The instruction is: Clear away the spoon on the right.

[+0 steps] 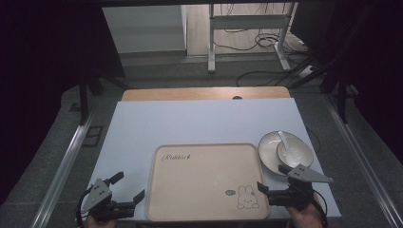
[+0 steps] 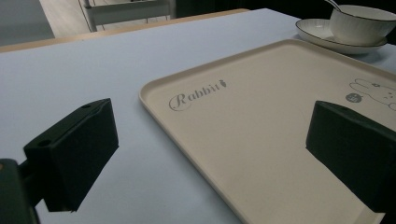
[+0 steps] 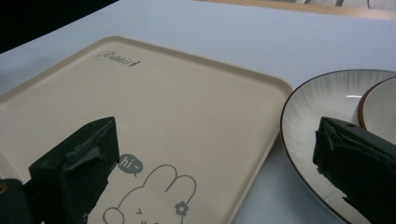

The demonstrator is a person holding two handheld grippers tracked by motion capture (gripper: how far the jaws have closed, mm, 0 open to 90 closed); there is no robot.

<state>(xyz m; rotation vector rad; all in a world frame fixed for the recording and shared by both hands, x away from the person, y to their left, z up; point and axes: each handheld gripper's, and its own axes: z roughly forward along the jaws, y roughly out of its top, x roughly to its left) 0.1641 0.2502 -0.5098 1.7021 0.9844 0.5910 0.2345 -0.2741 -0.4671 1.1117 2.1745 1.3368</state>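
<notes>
A beige tray (image 1: 190, 187) with a rabbit drawing and the word "Rabbit" lies at the front middle of the white table top. Right of it stands a white plate (image 1: 266, 148) carrying a small white bowl (image 1: 294, 153) with a spoon (image 1: 285, 138) in it. My left gripper (image 1: 127, 187) hangs open at the tray's front left corner, its jaws straddling the tray's left rim (image 2: 154, 105). My right gripper (image 1: 272, 177) is open at the tray's right edge, one jaw over the tray (image 3: 187, 116), the other over the plate (image 3: 313, 107). Nothing is held.
The white table top (image 1: 199, 121) lies on a wooden desk whose far edge (image 1: 204, 93) shows behind it. Beyond are a metal desk frame (image 1: 247, 28) and cables (image 1: 266, 40) on the floor. A metal rail (image 1: 66, 161) runs along the left side.
</notes>
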